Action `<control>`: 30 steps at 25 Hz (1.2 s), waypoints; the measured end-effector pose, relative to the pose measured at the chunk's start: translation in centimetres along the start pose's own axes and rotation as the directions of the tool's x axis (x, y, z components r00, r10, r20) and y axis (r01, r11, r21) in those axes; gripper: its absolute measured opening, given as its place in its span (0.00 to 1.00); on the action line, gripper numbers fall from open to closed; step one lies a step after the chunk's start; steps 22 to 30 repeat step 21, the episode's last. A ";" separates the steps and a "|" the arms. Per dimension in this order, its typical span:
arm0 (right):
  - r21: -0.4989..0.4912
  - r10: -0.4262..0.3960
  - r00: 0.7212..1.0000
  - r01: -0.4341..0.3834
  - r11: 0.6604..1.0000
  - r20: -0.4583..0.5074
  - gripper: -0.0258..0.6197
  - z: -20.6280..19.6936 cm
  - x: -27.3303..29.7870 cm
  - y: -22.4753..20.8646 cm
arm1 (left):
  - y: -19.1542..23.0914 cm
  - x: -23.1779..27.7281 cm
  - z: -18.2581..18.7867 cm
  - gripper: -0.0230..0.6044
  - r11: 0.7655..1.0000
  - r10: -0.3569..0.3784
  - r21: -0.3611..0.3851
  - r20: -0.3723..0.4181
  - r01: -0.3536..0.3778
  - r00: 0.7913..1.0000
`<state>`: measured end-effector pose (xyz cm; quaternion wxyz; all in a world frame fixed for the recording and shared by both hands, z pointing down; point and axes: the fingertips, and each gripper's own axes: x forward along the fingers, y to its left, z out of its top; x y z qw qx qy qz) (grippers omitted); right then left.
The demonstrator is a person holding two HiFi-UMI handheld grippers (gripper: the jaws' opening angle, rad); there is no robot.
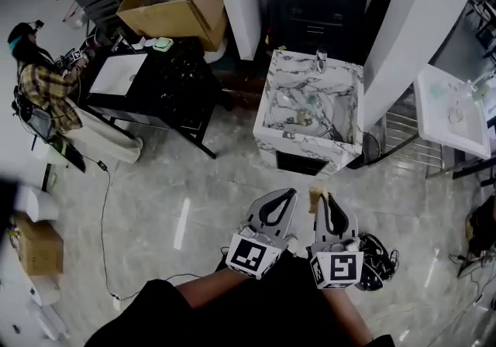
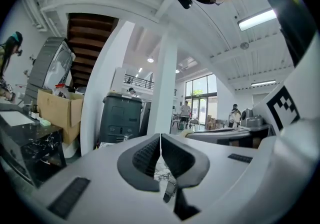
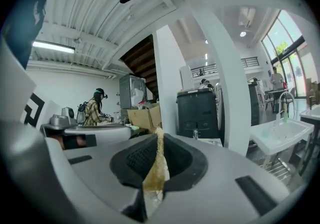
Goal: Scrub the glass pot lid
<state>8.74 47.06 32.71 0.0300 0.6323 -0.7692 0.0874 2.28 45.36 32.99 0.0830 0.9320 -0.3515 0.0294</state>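
Currently the glass lid (image 1: 304,105) seems to lie in the sink (image 1: 273,74), with the 2 grippers well short of it. The left gripper (image 1: 289,194) is closed on nothing, and the right gripper (image 1: 325,198) pinches a thin yellow sponge (image 3: 157,168). The lid is likely slick and breakable, best steadied at its rim.

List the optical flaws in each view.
Head view: fisheye bends the pillars; a glare streak lies on the glossy floor. Left gripper view: strong barrel distortion, dark corners, ceiling lamp blown out; shut left tongs sharp. Right gripper view: same curving; right tongs, shut on a yellowish scrap, sharp.
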 end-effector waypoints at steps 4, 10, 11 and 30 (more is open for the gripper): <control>-0.030 -0.026 1.000 0.026 0.999 0.007 0.13 1.2 -0.4 0.4 | 0.0 -0.8 0.6 0.07 1.000 0.000 -0.019 0.029 0.001 1.000; -0.036 0.017 0.999 -0.016 0.999 0.027 0.13 1.6 -1.2 2.4 | 0.8 -1.9 0.5 0.07 1.000 0.012 -0.029 0.021 -0.011 1.000; -0.045 0.022 0.999 -0.020 0.999 0.034 0.13 1.9 -1.3 2.4 | 0.9 -2.0 0.6 0.07 0.999 0.014 -0.031 0.026 -0.013 1.000; -0.092 0.033 0.998 -0.028 0.995 0.050 0.13 2.9 -2.7 2.2 | -0.8 -1.2 1.8 0.07 1.000 0.000 0.020 0.055 -0.001 0.999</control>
